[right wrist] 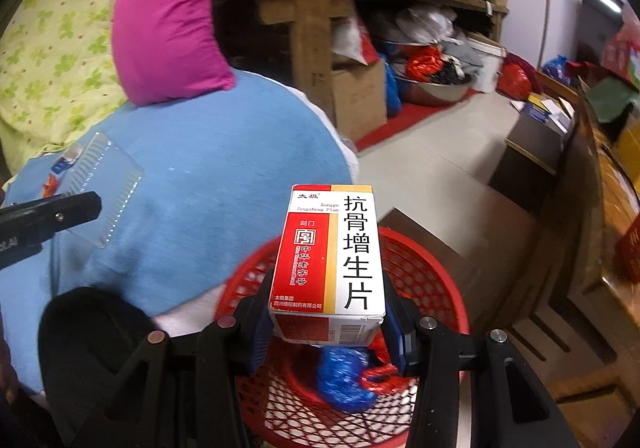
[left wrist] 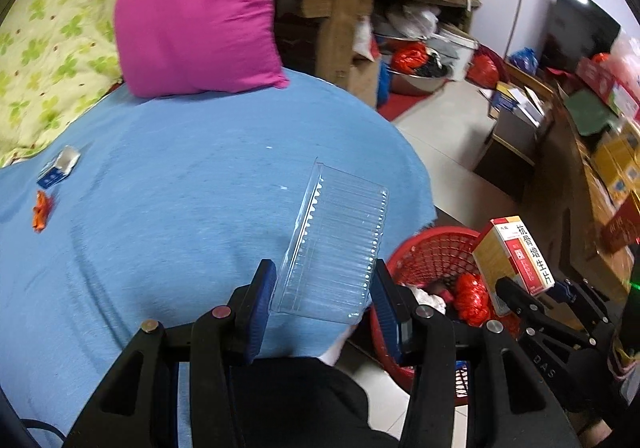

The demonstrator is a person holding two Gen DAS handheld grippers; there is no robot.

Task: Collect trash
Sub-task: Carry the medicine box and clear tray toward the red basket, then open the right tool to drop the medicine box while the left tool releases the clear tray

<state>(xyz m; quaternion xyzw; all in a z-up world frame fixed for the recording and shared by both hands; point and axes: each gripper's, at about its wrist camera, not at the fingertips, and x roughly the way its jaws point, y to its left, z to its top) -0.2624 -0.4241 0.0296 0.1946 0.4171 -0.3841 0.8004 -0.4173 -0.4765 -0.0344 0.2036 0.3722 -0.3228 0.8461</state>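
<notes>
The clear plastic tray, ribbed along its length with a scalloped rim, is pinched between the jaws of the left gripper and held tilted above the edge of the blue bedsheet. It is see-through, so the sheet shows through it. The medicine box, white, red and yellow with large black Chinese characters, sits upright clamped in the jaws of the right gripper, directly over the red mesh basket. The basket stands on the floor beside the bed and holds a crumpled blue wrapper and red plastic scraps. Farther up the sheet, well apart from the tray, lie a small blue-and-white carton with its end open and, just beside it, an orange wrapper. A magenta pillow rests at the head of the bed against a green floral quilt.
</notes>
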